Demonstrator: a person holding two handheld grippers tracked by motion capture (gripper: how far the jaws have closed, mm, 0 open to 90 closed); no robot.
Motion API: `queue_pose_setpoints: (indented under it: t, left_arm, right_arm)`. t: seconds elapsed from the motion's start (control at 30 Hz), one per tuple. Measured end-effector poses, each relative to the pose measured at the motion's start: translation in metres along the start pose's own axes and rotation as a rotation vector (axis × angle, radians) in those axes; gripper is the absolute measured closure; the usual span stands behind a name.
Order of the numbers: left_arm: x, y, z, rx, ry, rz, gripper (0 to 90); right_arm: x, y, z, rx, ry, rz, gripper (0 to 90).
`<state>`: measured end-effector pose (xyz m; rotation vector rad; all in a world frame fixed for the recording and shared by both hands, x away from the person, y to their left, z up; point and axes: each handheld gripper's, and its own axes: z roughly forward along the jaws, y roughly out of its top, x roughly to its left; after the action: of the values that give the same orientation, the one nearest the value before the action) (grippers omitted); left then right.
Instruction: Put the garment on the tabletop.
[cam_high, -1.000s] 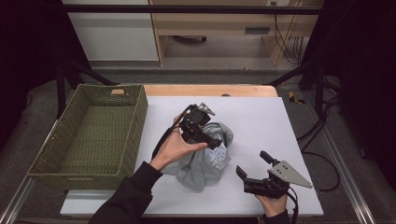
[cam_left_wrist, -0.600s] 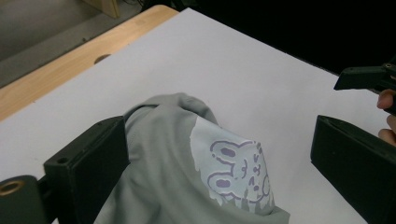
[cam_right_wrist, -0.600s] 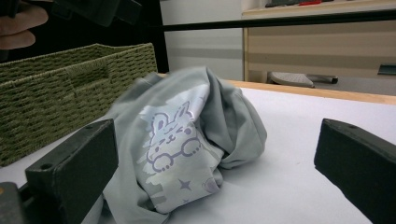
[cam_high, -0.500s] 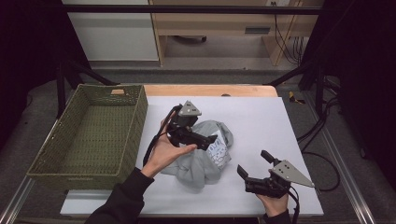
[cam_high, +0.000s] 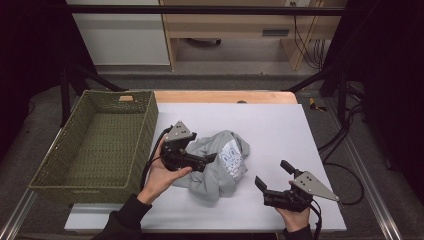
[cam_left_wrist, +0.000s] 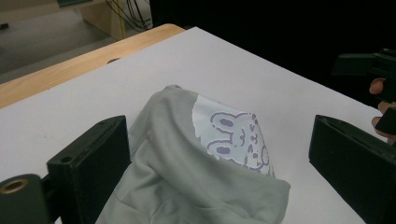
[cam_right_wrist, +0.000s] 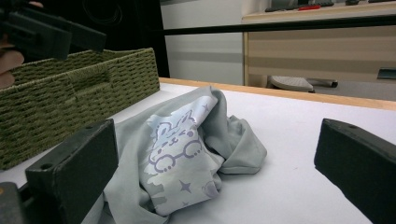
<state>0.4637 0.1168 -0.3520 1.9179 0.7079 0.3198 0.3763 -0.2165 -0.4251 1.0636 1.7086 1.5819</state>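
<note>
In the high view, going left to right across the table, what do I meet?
Green woven basket → left tool → grey garment with the bunny print → right tool.

The left gripper (cam_high: 207, 159) is covering part of the grey garment (cam_high: 220, 165) in the high view. Frame edges are cutting off the garment's near folds in both gripper views.
</note>
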Motion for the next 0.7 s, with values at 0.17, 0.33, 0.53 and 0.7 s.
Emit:
queue_pose_setpoints:
  t: [0.17,0.33,0.53,0.7]
  left_arm:
    - [0.002,-0.019,-0.011,-0.032,0.009,-0.028,5.0]
    - [0.001,-0.039,-0.025,-0.042,0.017,-0.045,4.8]
    - [-0.005,-0.056,-0.042,-0.072,0.035,-0.040,4.8]
    - [-0.004,-0.070,-0.054,-0.093,0.063,-0.052,4.8]
  right_arm:
    - [0.001,0.000,0.000,-0.001,0.004,0.004,0.0]
    - [0.000,0.001,-0.001,0.001,0.006,0.007,0.0]
    - [-0.001,0.000,-0.001,0.003,-0.002,0.012,0.0]
    - [-0.002,0.000,-0.001,0.003,0.000,0.006,0.0]
